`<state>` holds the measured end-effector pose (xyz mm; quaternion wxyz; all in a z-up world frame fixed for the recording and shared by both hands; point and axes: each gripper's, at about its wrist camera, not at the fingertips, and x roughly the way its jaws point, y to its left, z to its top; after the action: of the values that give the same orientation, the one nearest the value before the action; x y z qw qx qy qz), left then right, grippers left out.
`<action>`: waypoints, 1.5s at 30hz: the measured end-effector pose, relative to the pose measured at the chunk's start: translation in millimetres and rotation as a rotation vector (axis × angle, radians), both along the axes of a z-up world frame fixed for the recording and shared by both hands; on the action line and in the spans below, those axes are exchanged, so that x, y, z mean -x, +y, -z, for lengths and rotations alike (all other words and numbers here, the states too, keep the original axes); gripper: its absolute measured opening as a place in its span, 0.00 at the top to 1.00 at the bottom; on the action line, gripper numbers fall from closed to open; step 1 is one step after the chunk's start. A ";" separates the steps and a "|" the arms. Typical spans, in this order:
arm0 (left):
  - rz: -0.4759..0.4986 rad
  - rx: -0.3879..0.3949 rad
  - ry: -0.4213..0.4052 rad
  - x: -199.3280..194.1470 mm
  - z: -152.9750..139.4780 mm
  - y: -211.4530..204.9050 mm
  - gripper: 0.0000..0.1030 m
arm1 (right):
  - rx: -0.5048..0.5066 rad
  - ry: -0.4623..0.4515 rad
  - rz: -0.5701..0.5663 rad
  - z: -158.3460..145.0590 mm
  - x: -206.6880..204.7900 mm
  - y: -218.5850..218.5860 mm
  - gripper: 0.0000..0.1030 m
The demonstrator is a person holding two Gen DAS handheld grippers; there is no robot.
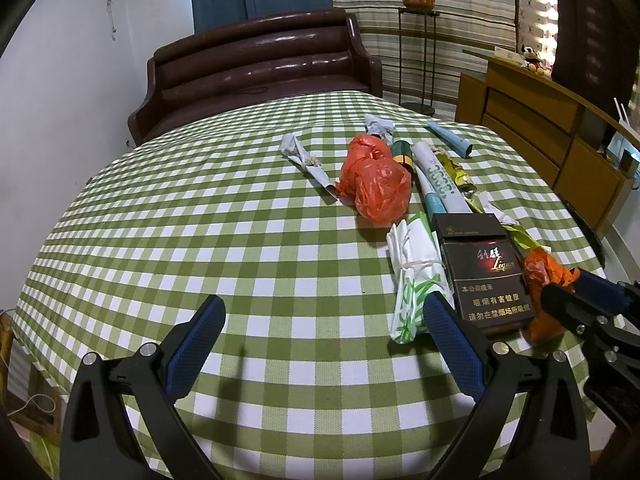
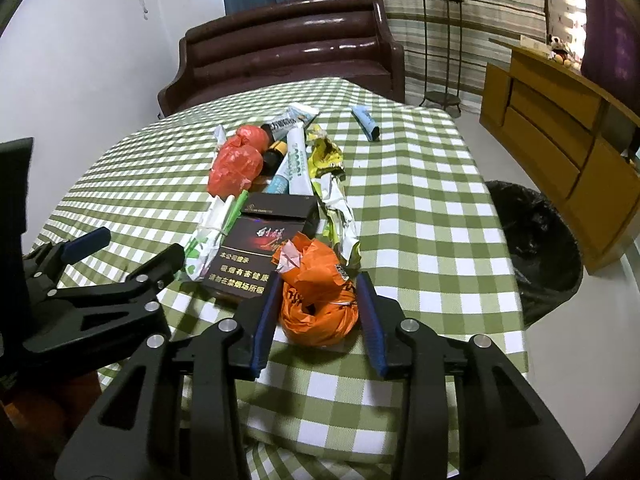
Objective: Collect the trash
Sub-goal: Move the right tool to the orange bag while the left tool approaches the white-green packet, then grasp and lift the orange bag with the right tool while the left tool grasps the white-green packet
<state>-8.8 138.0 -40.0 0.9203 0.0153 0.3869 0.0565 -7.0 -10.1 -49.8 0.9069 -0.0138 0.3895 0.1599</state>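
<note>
Trash lies in a row on the green checked tablecloth (image 1: 200, 240): a red plastic bag (image 1: 374, 184), a dark cigarette box (image 1: 486, 276), a green-white wrapper (image 1: 414, 280), a white tube (image 1: 434, 180) and an orange bag (image 2: 318, 292). My right gripper (image 2: 320, 312) has its jaws closed in on both sides of the orange bag, which rests on the cloth (image 2: 420, 208). My left gripper (image 1: 324, 328) is open and empty just left of the wrapper. The right gripper also shows in the left wrist view (image 1: 576, 292), and the left gripper in the right wrist view (image 2: 132, 248).
A black-lined trash bin (image 2: 532, 248) stands on the floor right of the table. A dark brown sofa (image 1: 256, 68) is behind the table, a wooden cabinet (image 1: 560, 152) at the right. More wrappers (image 1: 304, 160) lie farther back on the cloth.
</note>
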 end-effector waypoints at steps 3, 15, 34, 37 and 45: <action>0.007 -0.001 -0.005 -0.4 -1.9 -2.3 0.06 | -0.001 -0.022 0.004 -6.8 4.9 -3.7 0.64; 0.057 0.041 0.022 -16.9 4.6 -15.3 0.06 | -0.012 -0.047 0.067 -19.1 13.6 -40.5 0.64; 0.144 -0.023 0.017 -22.6 6.7 -27.3 0.31 | -0.021 -0.023 0.102 -11.4 5.9 -54.8 0.64; 0.152 -0.023 0.022 -29.0 7.4 -29.8 0.39 | -0.022 -0.020 0.107 -10.1 4.7 -55.8 0.64; 0.155 0.004 0.029 -27.4 12.6 -27.3 0.69 | -0.024 -0.026 0.132 -9.1 -0.9 -63.9 0.64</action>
<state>18.5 110.7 -52.5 0.9163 0.0441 0.3978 -0.0157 -6.1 -74.0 -40.7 0.9205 0.0206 0.3759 0.1041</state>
